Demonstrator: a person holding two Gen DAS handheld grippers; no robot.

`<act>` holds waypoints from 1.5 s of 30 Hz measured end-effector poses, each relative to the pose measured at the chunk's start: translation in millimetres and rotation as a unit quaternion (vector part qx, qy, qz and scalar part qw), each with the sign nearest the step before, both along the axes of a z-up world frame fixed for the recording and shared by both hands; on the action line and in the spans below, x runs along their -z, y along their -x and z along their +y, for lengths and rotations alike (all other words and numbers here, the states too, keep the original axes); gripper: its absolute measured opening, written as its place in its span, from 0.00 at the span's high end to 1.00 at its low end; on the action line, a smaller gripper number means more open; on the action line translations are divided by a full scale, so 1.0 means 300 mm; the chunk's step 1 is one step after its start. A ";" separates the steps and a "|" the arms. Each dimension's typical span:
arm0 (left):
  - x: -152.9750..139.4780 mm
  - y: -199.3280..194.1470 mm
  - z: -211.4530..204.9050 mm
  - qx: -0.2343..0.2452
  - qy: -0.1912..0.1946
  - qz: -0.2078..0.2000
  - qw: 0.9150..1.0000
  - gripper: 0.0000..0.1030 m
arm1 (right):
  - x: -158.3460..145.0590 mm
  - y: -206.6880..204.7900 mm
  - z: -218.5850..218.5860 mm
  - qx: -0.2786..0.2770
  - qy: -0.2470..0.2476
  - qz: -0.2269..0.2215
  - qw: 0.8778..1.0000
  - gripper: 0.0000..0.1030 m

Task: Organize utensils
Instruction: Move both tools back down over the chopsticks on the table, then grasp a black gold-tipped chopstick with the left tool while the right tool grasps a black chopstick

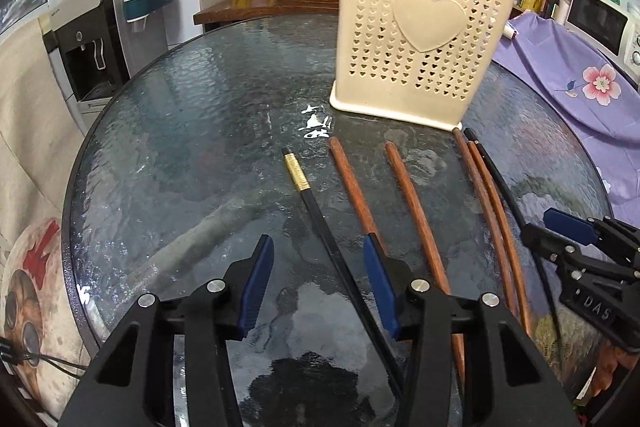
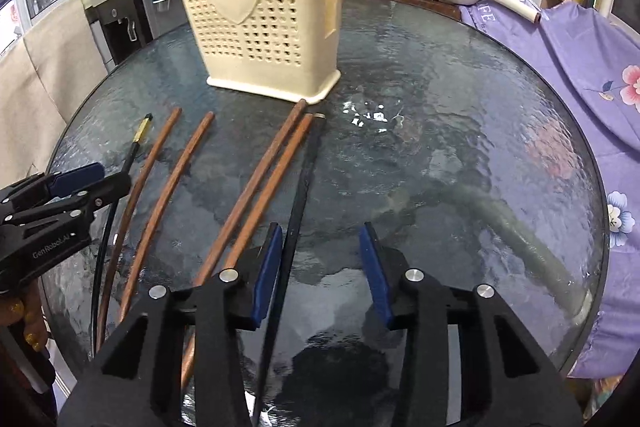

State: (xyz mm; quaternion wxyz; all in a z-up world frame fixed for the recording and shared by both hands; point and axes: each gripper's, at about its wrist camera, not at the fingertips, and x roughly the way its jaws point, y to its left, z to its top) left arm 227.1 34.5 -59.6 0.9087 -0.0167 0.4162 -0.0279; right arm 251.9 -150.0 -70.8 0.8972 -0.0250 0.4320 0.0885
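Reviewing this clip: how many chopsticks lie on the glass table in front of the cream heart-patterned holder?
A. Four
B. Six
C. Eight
B: four brown wooden chopsticks and two black chopsticks lie on the round glass table, none yet in the cream perforated plastic holder.

Kitchen clutter parked around the round glass table (image 1: pixel 180 131)

A water dispenser (image 1: pixel 86 43) is seen at ten o'clock, a microwave (image 1: pixel 600 23) at two, and purple floral cloth (image 2: pixel 568 67) is draped at three.
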 end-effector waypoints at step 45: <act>-0.004 -0.177 -0.052 -0.009 -0.013 0.023 1.000 0.93 | 0.003 -0.225 0.052 -0.032 -0.015 -0.010 0.999 0.92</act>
